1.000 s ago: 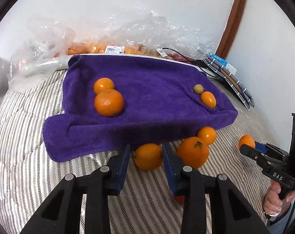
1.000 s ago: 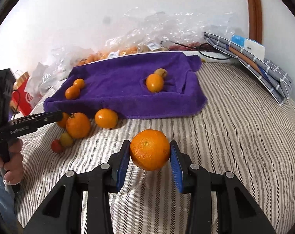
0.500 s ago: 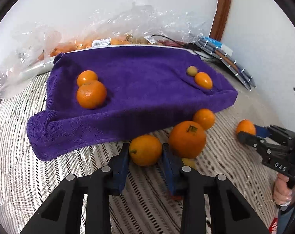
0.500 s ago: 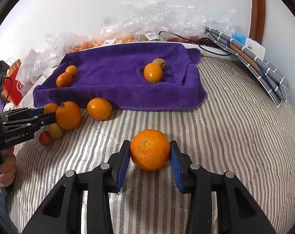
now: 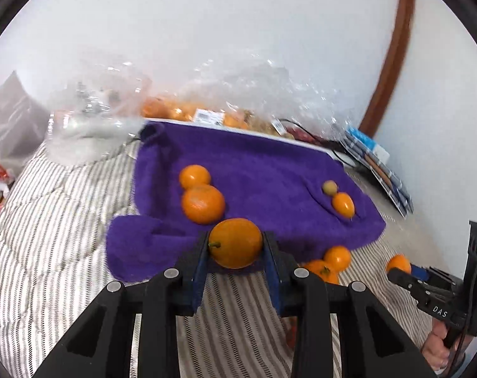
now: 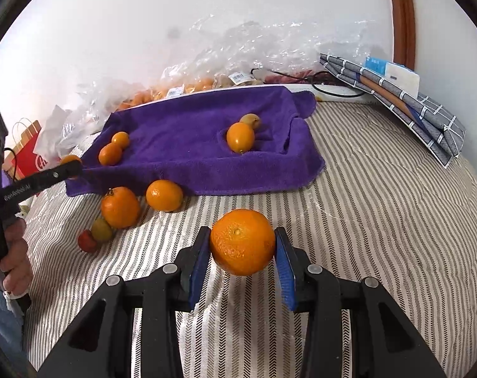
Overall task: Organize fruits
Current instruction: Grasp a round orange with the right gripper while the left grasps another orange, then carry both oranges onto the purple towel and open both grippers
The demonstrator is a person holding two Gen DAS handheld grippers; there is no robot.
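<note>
My left gripper (image 5: pixel 235 252) is shut on an orange fruit with a stem (image 5: pixel 235 243), held above the front edge of the purple towel (image 5: pixel 263 170). Two oranges (image 5: pixel 203 204) lie on the towel's left, a small orange (image 5: pixel 343 204) and a yellowish fruit (image 5: pixel 329 187) on its right. My right gripper (image 6: pixel 242 252) is shut on a large orange (image 6: pixel 242 242) above the striped bedding (image 6: pixel 380 204). Two oranges (image 6: pixel 120 207) (image 6: pixel 164 195), a greenish fruit (image 6: pixel 101 229) and a red one (image 6: pixel 87 241) lie loose before the towel (image 6: pixel 191 138).
Clear plastic bags with more fruit (image 5: pixel 188 110) lie behind the towel by the wall. A folded grey checked cloth (image 6: pixel 405 113) sits at the back right. A red paper bag (image 6: pixel 30 151) stands at the left. A black cable (image 6: pixel 333 89) runs behind the towel.
My left gripper has lifted its fruit off the bedding and moved it up toward the towel's front edge. My right gripper still holds its orange, nearly unmoved.
</note>
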